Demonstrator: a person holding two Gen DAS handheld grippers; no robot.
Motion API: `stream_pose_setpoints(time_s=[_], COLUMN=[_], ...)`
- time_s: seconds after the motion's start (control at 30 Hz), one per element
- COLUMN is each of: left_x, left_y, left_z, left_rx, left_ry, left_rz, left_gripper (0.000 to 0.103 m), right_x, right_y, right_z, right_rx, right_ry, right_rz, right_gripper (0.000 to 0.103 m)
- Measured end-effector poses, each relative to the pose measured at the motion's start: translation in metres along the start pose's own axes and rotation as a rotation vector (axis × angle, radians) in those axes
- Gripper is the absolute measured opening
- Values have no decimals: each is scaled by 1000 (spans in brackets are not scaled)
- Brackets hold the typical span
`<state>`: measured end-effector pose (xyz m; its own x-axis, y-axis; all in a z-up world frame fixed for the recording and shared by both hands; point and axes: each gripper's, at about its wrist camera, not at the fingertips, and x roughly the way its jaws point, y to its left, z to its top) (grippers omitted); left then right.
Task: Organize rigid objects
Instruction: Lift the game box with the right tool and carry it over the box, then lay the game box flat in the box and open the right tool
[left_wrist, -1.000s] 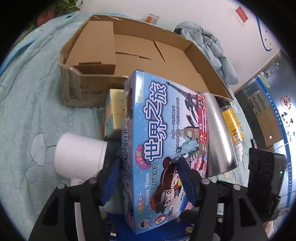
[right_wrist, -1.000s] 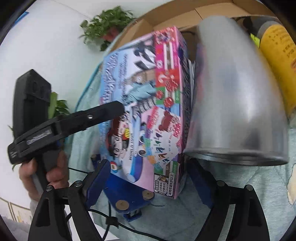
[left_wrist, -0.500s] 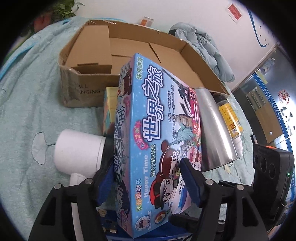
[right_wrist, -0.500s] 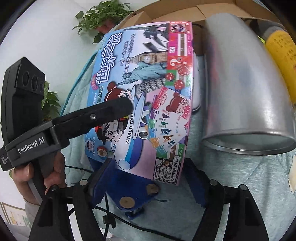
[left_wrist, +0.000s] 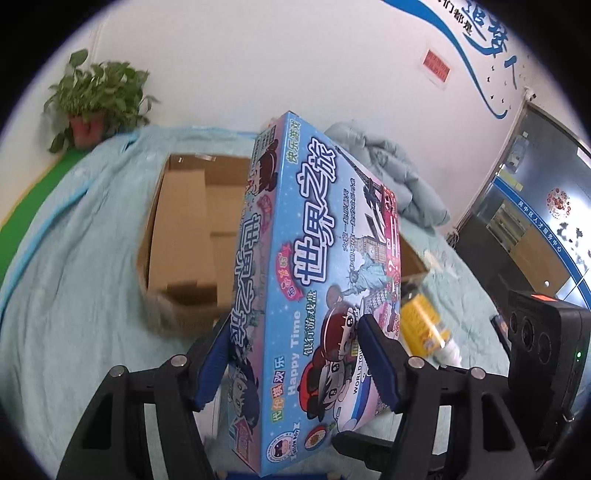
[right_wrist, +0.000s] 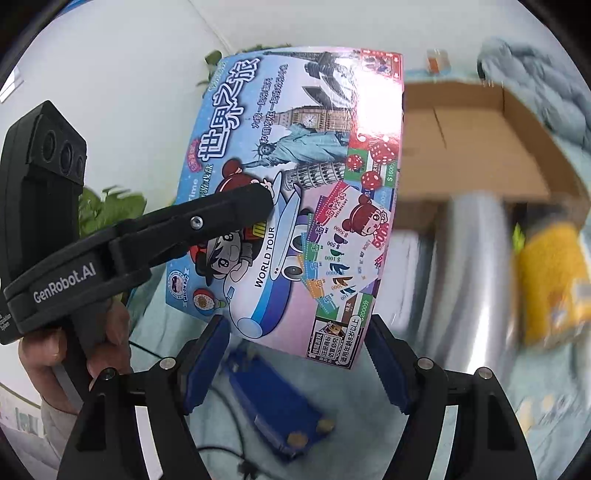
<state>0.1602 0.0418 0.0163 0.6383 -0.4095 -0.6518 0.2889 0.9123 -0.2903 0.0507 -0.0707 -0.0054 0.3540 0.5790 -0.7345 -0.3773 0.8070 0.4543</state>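
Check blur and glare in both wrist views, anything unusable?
Left wrist: game box sharp, cardboard box and yellow bottle slightly smeared. Right wrist: heavy motion blur on the metal cup and bottle at right, glare washing out the box's top-right corner; fisheye bends both.

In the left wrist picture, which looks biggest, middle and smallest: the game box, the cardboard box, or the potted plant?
As they look:
1. Game box, held close in the left gripper, so nearness inflates it.
2. Cardboard box, partly hidden behind it, probably bigger in truth.
3. Potted plant, far away.
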Motion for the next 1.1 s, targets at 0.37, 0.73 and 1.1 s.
stream_pose_setpoints(time_s=[0.37,0.73,1.1], left_x=[56,133,97], left_y=[9,55,79], left_z=[78,59,32], left_rx=[-18,-95,-145], left_ry=[-22,210,132], left_rz=[-8,106,97], left_gripper=[65,65,65], right_x=[18,80,148], right_y=[-34,-79,-148], right_z=[100,153,181], right_rx=[-49,-32,66], right_ry=[49,258,382], right_rz=[-23,-64,-65], right_gripper=[73,73,47])
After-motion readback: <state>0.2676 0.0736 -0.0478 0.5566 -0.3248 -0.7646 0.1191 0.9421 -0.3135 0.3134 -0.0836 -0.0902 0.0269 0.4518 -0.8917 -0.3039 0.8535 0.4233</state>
